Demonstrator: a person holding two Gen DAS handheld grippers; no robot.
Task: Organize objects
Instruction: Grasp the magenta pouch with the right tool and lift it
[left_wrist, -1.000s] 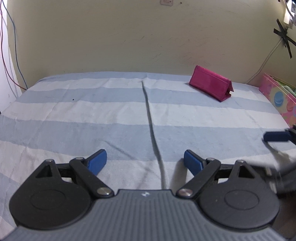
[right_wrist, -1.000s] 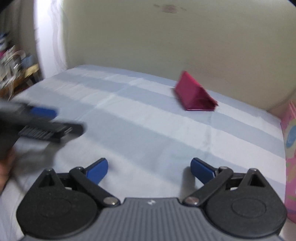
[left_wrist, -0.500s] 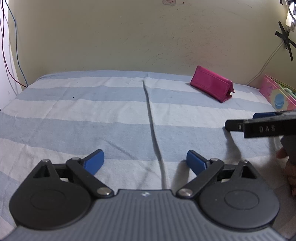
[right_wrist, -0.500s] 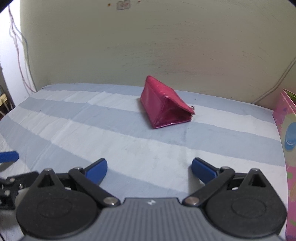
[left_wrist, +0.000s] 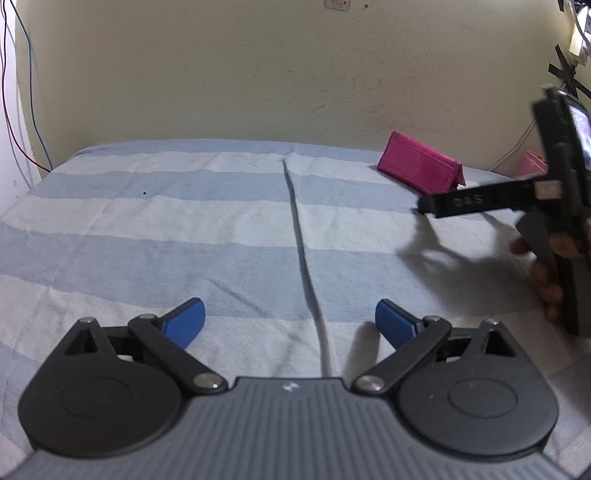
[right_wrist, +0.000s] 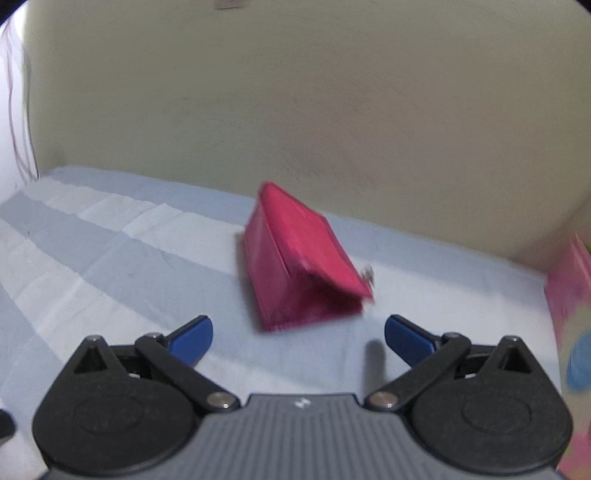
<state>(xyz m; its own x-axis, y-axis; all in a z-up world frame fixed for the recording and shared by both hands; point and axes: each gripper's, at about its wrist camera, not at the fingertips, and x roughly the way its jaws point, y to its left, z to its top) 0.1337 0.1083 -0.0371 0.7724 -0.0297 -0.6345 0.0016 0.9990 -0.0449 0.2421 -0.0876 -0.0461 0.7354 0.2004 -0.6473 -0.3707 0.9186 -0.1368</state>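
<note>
**Pink pouch near the wall, both hand-held grippers empty**

The pink pouch (right_wrist: 303, 266) lies on the striped bed cover (left_wrist: 184, 229), toward the far right part of the bed and close to the cream wall (left_wrist: 258, 74). It stands like a small tent, its open triangular end turned toward the right wrist camera. A small metal piece shows at its right corner, too blurred to tell what it is.

The right hand-held gripper (right_wrist: 298, 330) sits just short of the pouch, its blue fingertips (right_wrist: 194, 334) spread wide to either side of the pouch's near end and not touching it. Nothing is between them. In the left wrist view this same tool reaches in from the right edge, gripped by a person's hand (left_wrist: 546, 273).

The left hand-held gripper (left_wrist: 290, 323) is over the middle of the bed, well apart from the pouch. Its jaws are opening, and only the cover and its long centre fold (left_wrist: 303, 240) lie between them.

At the right edge of the bed stands a pink patterned box (right_wrist: 569, 295). Thin wires (left_wrist: 14, 103) hang down the wall at the left.
</note>
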